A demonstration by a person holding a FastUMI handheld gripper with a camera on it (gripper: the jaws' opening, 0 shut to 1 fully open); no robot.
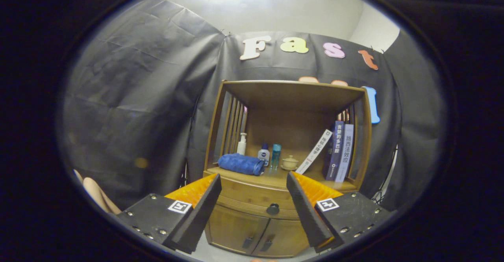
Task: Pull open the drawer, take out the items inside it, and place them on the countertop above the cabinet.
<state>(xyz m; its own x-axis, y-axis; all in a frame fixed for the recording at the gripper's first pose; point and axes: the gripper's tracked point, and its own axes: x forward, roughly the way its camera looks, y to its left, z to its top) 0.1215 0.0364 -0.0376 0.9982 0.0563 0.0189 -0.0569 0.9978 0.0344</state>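
A small wooden cabinet (275,167) stands ahead against the booth wall. Its drawer (252,199) is closed, with a dark round knob (272,209) on the front. My gripper (254,183) is open, and the knob sits between and a little below the fingertips, still some way beyond them. Above the drawer is the countertop (275,179), inside an open shelf niche. Nothing is held between the fingers.
On the countertop lie a rolled blue towel (241,164), a white pump bottle (241,144), two small bottles (269,155), a lidded ceramic cup (290,162) and several books (336,151) leaning at the right. Two lower doors (252,236) sit below the drawer. A person's fingers (96,193) show beside my left finger.
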